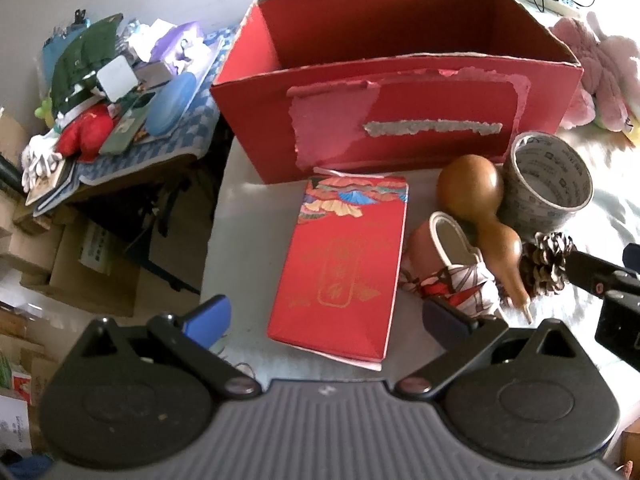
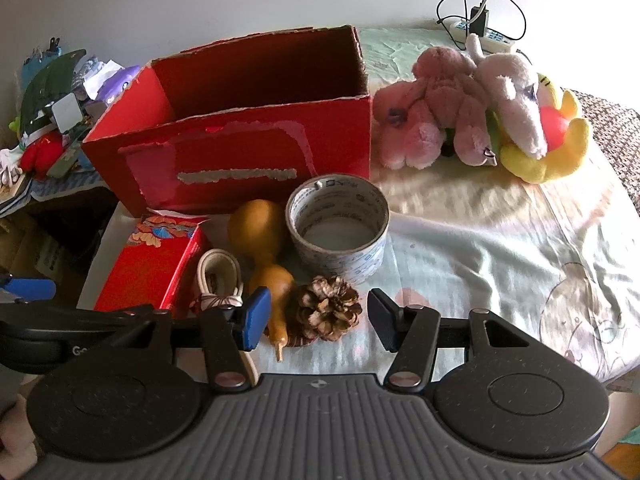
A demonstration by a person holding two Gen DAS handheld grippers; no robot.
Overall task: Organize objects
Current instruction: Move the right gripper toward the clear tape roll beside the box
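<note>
An open, empty red cardboard box stands at the back of the table. In front of it lie a flat red gift packet, a brown gourd, a tape roll, a pine cone and a small patterned shoe. My left gripper is open, its jaws either side of the packet's near end. My right gripper is open around the pine cone.
Pink and yellow plush toys lie to the right of the box, with a power strip behind them. A cluttered side table stands to the left, with cardboard boxes on the floor below. The table's left edge is close to the packet.
</note>
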